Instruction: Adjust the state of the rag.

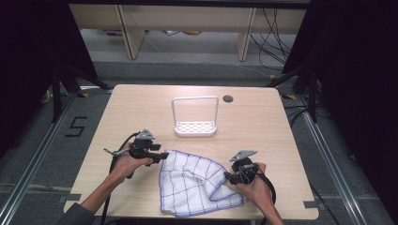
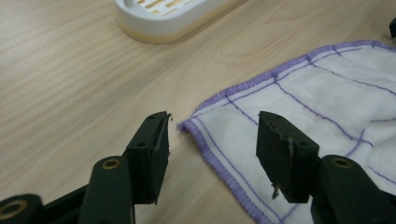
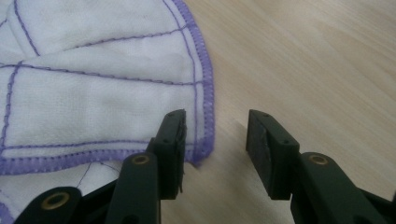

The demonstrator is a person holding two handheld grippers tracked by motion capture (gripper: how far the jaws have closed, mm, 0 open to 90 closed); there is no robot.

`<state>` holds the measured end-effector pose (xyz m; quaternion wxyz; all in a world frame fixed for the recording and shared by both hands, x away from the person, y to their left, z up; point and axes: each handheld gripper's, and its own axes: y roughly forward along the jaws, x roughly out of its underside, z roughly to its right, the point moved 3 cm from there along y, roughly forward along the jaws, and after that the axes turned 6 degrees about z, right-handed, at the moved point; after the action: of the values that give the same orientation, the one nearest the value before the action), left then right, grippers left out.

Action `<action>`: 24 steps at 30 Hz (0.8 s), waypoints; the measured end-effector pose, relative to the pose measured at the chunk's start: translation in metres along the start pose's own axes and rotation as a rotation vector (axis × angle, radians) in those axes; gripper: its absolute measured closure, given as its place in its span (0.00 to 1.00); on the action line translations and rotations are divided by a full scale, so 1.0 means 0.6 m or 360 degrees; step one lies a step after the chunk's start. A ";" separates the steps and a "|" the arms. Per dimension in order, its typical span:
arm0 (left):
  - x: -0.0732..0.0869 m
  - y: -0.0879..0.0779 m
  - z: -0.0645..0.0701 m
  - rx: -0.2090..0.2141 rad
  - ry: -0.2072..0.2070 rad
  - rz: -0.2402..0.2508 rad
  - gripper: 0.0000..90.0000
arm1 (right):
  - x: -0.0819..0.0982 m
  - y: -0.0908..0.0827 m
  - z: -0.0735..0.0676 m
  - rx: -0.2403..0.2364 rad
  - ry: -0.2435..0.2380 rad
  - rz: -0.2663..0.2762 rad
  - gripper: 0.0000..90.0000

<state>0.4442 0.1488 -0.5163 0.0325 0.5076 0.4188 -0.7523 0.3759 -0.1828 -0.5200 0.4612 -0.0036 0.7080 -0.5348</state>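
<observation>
- High view shows a white dishcloth (image 1: 195,183) with purple grid lines and purple stitched hem lying rumpled near the front edge of the wooden table (image 1: 141,103), between the person's two hands; a white wire-handled rack (image 1: 195,123) stands well apart behind it.
- Judged from its folds and thin weave, the cloth is light, limp and soft, not fragile. It will likely sag and drape once lifted, so a pinch at a hemmed corner should hold better than one on the loose middle.
- The left gripper (image 2: 212,140) has its jaws spread apart and holds nothing. In the left gripper view a hemmed corner (image 2: 187,126) of the cloth lies flat on the table in the gap between the jaws, nearer the left-hand one, apparently apart from both.
- The right gripper (image 3: 215,144) is likewise spread wide and empty. In the right gripper view a folded, stitched corner (image 3: 201,154) lies just beside the left-hand jaw, at the gap's edge; whether it touches that jaw cannot be told. The other jaw stands over bare wood.
</observation>
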 end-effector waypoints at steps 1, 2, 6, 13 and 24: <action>0.000 0.006 0.002 0.0008 0.0037 -0.0033 0.51 | -0.001 0.000 -0.002 -0.0009 0.0012 0.0004 0.70; 0.001 0.012 0.003 0.0008 0.0050 -0.0046 0.52 | -0.001 0.000 -0.003 -0.0014 -0.0005 -0.0002 0.73; 0.004 0.023 0.005 0.0013 0.0109 -0.0088 0.66 | -0.004 0.000 -0.006 -0.0089 -0.0043 -0.0011 0.94; 0.007 0.028 -0.004 0.0002 0.0140 -0.0080 0.97 | -0.038 -0.003 0.021 -0.0050 -0.0086 0.0007 0.99; -0.003 0.014 -0.015 -0.0048 0.0116 0.0021 0.99 | -0.161 -0.005 0.109 0.0161 -0.0160 0.0079 0.99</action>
<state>0.4556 0.1485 -0.5209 0.0300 0.5368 0.4276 -0.7267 0.4730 -0.1854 -0.4556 0.5088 0.0104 0.6559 -0.5575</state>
